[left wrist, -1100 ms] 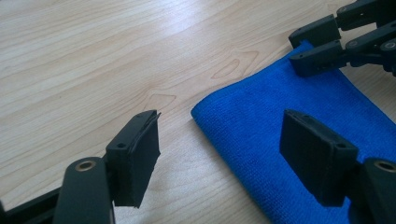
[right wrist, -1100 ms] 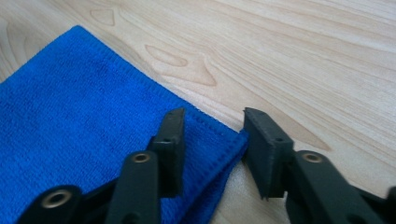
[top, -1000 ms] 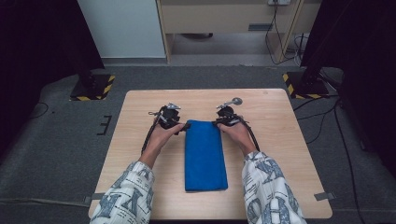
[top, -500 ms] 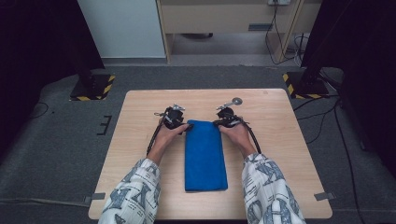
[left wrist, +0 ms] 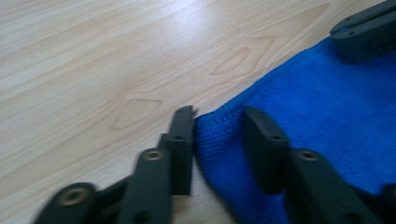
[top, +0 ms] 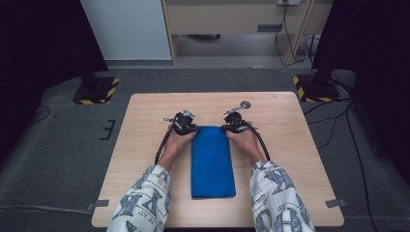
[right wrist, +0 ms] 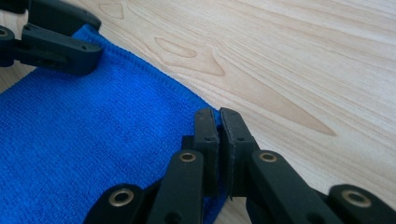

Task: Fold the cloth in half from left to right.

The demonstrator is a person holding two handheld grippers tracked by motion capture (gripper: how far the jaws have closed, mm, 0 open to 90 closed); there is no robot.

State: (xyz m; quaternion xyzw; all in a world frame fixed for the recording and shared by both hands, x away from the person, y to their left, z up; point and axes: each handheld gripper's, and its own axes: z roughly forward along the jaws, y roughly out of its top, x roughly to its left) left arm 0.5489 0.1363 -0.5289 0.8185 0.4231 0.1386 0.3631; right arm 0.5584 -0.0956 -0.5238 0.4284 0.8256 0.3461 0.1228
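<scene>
A folded blue cloth [top: 212, 162] lies lengthwise in the middle of the light wooden tabletop [top: 145, 145], its long sides running away from the person, its near end between the two patterned sleeves [top: 145, 198] and its far end between the two hands. The left claw [top: 186, 126] sits at the cloth's far left corner and the right claw [top: 233, 125] at its far right corner, each low on the wood. In the left gripper view the left claw [left wrist: 218, 135] stands parted to a moderate width, and the cloth's [left wrist: 327, 126] rounded corner pokes into the gap: one jaw rests on bare wood just beside the stitched hem, the other lies over the blue fabric, and the two have not met on it. The right claw's black tip shows at the upper right of that view, resting on the cloth's far edge. In the right gripper view the right claw [right wrist: 219, 135] is pressed nearly together, with a thin strip of the cloth's [right wrist: 93, 144] edge pinched between its jaws right at the corner; the rest of the cloth spreads flat to the left. The left claw's black jaws show at the top left of that view, on the opposite corner. A small round metal piece [top: 245, 104] lies on the wood beyond the right claw, apart from the cloth.
</scene>
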